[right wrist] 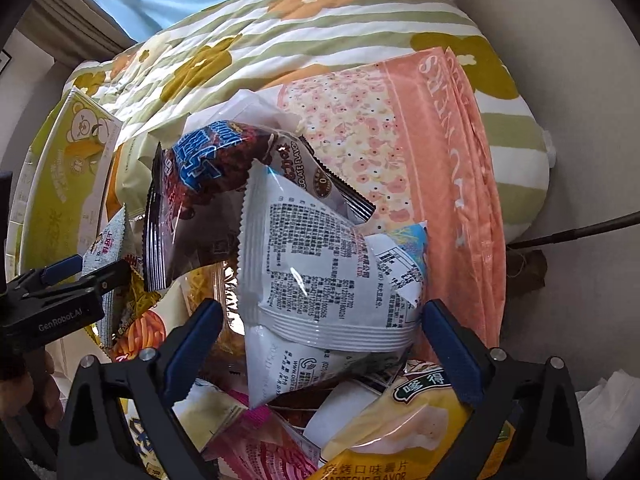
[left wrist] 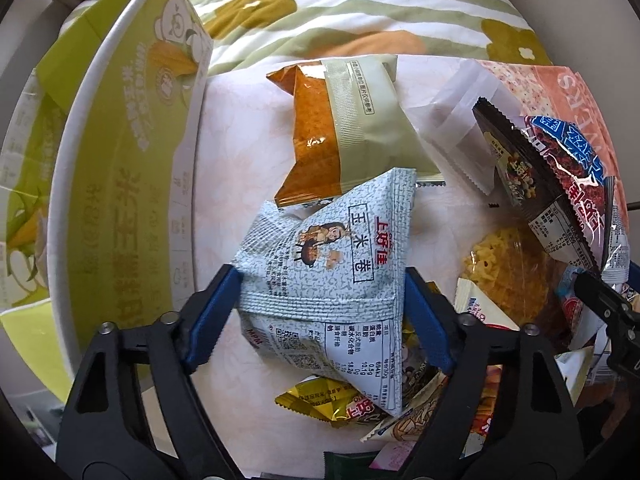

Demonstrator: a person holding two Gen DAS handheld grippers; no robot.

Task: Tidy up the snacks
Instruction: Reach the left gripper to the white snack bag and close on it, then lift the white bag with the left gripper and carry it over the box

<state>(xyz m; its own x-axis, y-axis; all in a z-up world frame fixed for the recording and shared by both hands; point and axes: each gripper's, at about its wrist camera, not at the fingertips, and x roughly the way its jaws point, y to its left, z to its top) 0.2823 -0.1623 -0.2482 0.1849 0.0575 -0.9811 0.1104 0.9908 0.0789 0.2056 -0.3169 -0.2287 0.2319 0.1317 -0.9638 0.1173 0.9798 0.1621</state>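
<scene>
Left gripper point(left wrist: 322, 300) has its blue pads pressed against both sides of a pale blue-white corn-roll packet point(left wrist: 324, 264), so it reads as clamped on that packet near its crimped seam. The green carton point(left wrist: 120, 184) with the bear print stands open just left of it, at the left edge of the pale tabletop point(left wrist: 240, 140); judged destination for the snacks. Right gripper point(right wrist: 322, 320) straddles a white packet point(right wrist: 316, 264) with dense black print; the pads stand clear of its sides with daylight on both, so it reads as released, not yet gripping. Step in hand, as judged: carry the corn-roll packet over the carton's white rim and let it go inside. To do this well the grip should sit on the seam rather than the puffed body, and the packet must rise enough to clear the rim before swinging left. In the way: an orange-and-cream packet point(left wrist: 352, 124) lies just beyond the held one, touching its top corner, and may drag along. A dark chocolate packet point(right wrist: 200, 184) leans on the white packet at the right, over a loose heap of noodles and small sachets; disturbing one may shift the rest. A pink floral bag point(right wrist: 420, 152) lies along the right edge. The striped quilt point(left wrist: 360, 8) lies beyond the far edge.
</scene>
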